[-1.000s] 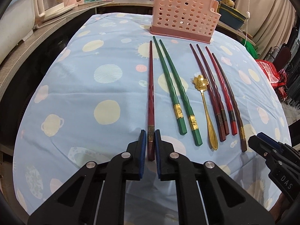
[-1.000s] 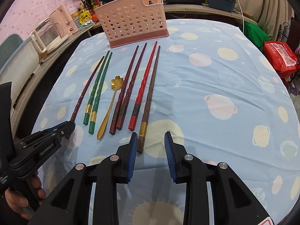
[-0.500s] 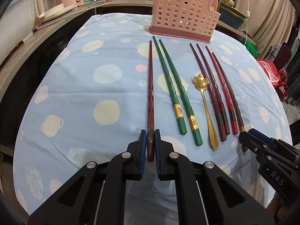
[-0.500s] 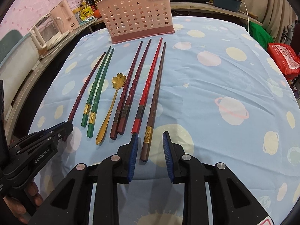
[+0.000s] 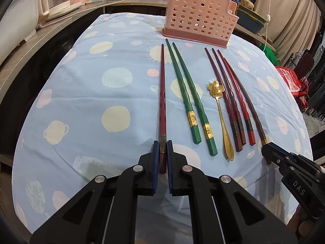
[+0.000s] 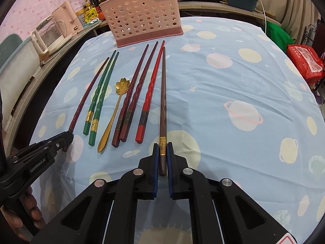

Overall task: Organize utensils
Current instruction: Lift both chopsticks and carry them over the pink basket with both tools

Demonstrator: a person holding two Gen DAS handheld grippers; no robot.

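Several chopsticks and a gold flower spoon (image 5: 220, 109) lie in a row on the blue tablecloth. My left gripper (image 5: 162, 148) is shut on the thick end of the leftmost dark red chopstick (image 5: 162, 99), which lies on the cloth. My right gripper (image 6: 163, 150) is shut on the thick end of the rightmost brown chopstick (image 6: 163, 101), also on the cloth. Between them lie two green chopsticks (image 5: 186, 97), two maroon chopsticks (image 5: 225, 95) and a bright red chopstick (image 6: 150, 93). A pink perforated utensil holder (image 5: 199, 22) stands beyond the tips.
The table (image 6: 233, 77) has open cloth to the right of the row and to its left (image 5: 91, 101). A counter with a kettle (image 6: 67, 20) and appliances runs along the left. A red bag (image 6: 304, 61) sits off the right edge.
My right gripper moved forward and closed its jaws on the brown chopstick's end. My left gripper stayed shut on the dark red chopstick.
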